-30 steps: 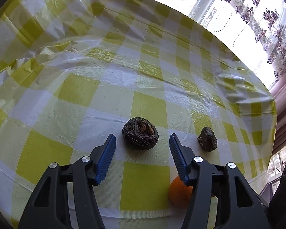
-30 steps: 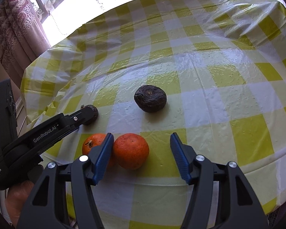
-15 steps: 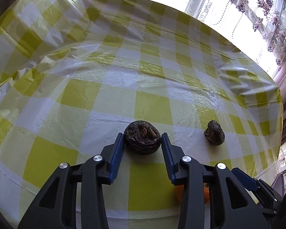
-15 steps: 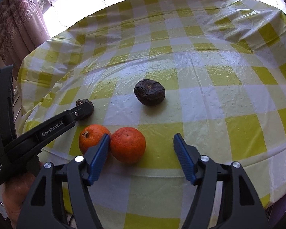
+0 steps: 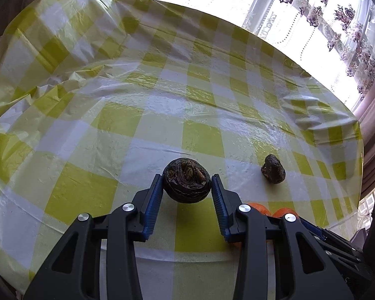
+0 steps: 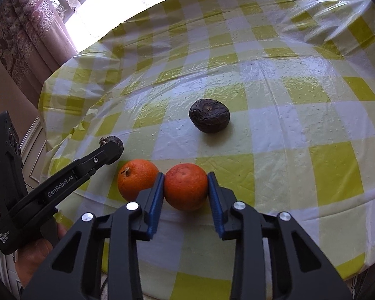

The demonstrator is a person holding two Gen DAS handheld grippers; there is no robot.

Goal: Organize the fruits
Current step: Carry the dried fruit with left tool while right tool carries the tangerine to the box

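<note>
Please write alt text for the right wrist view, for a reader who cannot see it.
The right gripper is shut on an orange on a yellow-checked tablecloth. A second orange lies just left, a dark wrinkled fruit beyond, and the left gripper reaches in at left.

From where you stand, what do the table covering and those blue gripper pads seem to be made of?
Table covering: probably thin plastic or vinyl, glossy; it shows window glare and sharp crinkles. Blue pads: likely rubber or soft plastic, matte, with fine ribbing along the faces pressing the orange.
</note>
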